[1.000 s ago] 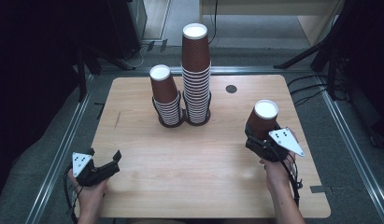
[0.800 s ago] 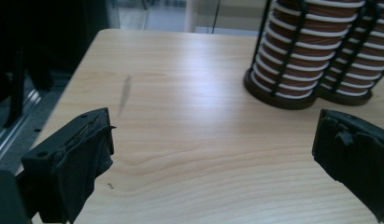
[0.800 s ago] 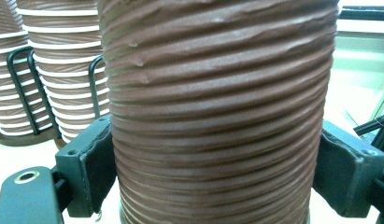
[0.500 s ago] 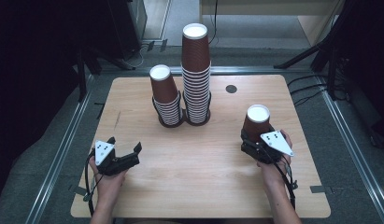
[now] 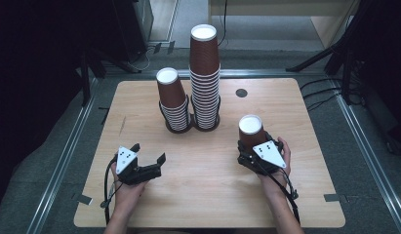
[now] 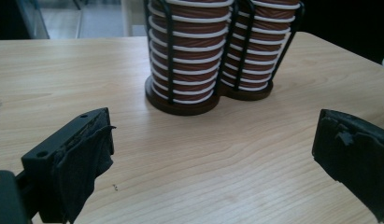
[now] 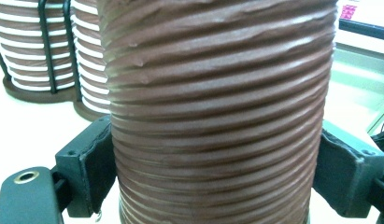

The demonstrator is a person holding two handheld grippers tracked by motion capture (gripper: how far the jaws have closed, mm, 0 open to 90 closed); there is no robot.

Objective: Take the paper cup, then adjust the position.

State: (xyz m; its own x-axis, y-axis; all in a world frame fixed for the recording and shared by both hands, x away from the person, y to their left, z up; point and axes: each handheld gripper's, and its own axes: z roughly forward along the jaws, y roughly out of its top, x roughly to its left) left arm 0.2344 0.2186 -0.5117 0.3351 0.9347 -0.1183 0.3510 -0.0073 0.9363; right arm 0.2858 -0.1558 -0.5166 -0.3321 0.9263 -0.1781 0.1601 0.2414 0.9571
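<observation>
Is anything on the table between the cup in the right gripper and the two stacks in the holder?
Nothing visible. The cup sits upside down between the right gripper's jaws, and only bare table lies between it and the stacks. The left gripper is open and off to the side.

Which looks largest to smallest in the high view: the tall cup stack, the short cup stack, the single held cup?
1. tall cup stack
2. short cup stack
3. single held cup, clamped by the right gripper

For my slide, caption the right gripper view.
Right gripper clamps a ribbed brown paper cup; stacked cups in a wire holder behind.
</observation>
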